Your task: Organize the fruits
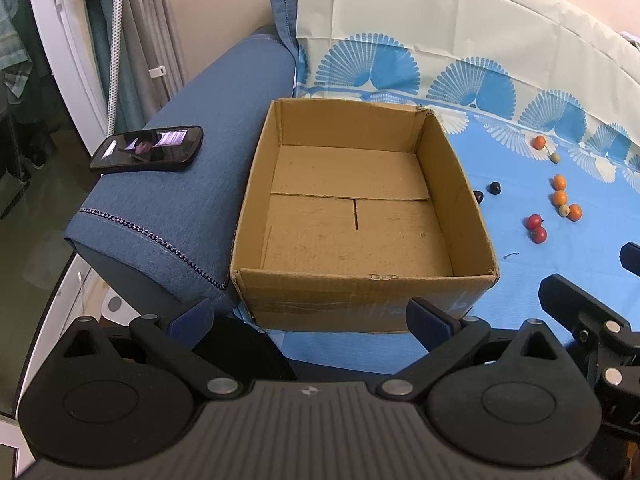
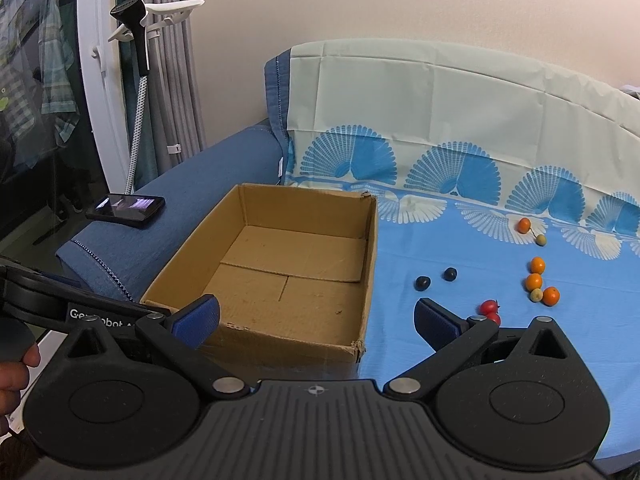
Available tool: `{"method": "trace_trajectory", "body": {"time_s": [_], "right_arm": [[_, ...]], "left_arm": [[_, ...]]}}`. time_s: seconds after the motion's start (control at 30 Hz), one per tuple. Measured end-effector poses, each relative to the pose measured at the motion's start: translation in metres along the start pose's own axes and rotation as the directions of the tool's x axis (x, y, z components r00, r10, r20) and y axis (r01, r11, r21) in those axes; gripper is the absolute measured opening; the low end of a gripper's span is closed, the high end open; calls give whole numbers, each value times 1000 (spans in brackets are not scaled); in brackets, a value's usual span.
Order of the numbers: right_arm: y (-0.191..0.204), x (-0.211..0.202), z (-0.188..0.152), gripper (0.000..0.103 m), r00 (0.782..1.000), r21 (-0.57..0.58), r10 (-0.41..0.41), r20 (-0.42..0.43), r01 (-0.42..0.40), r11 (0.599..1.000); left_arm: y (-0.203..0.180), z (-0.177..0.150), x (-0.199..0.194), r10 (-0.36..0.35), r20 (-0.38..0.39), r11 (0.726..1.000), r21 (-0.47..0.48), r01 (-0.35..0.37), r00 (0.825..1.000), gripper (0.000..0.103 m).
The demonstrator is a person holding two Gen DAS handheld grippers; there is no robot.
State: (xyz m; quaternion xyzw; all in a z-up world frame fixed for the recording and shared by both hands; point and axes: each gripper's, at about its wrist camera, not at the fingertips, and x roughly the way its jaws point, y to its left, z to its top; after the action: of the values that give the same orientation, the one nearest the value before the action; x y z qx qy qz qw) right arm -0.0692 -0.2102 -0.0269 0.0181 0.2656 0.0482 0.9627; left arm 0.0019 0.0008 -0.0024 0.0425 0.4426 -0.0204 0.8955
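Left wrist view first: my left gripper [image 1: 310, 316] hangs with its jaws spread wide and nothing between them, looking straight down into the cardboard box [image 1: 360, 280], which is bare inside. The fruits lie well off to the right of it on the blue cloth [image 1: 520, 280] — red fruits [image 1: 536, 228], a cluster of orange fruits [image 1: 562, 198], two dark fruits [image 1: 486, 192] just beside the box's right wall. A phone [image 1: 146, 148] rests on the sofa arm [image 1: 180, 208] to the left, clear of everything. The other gripper's body pokes in at the right edge.

Right wrist view now: my right gripper [image 2: 316, 320] is also spread open and empty. From here the box [image 2: 280, 344] sits ahead and to the left, and the fruit is ahead and right — the red fruits [image 2: 490, 307] are right beside my right-hand finger [image 2: 436, 322], nearest of all. The dark fruits [image 2: 436, 278] lie between box and oranges [image 2: 536, 280]; one more orange [image 2: 523, 225] sits farther back with a pale one [image 2: 541, 239].

My call: the right gripper is the nearer one, and the reds are the first pick. Nothing blocks the way; only the box's near wall must be cleared when carrying across.
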Motion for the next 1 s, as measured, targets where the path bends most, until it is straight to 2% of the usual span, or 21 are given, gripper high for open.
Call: {"method": "trace_trajectory", "body": {"time_s": [0.6, 0.8, 0.9, 1.0], "right_arm": [[-7, 3, -2, 103, 1000, 28, 7, -4, -7, 1000], [-31, 7, -5, 103, 1000, 122, -15, -9, 16, 992], [-52, 9, -9, 103, 999, 197, -37, -25, 41, 980], [-74, 11, -14, 103, 997, 261, -63, -38, 71, 963]], "left_arm": [[-7, 0, 4, 12, -27, 1000, 16, -12, 1000, 103], [-20, 7, 11, 52, -84, 996, 70, -46, 995, 103], [-31, 10, 14, -1, -60, 998, 65, 5, 998, 103], [-48, 14, 18, -9, -56, 995, 95, 14, 998, 103]]}}
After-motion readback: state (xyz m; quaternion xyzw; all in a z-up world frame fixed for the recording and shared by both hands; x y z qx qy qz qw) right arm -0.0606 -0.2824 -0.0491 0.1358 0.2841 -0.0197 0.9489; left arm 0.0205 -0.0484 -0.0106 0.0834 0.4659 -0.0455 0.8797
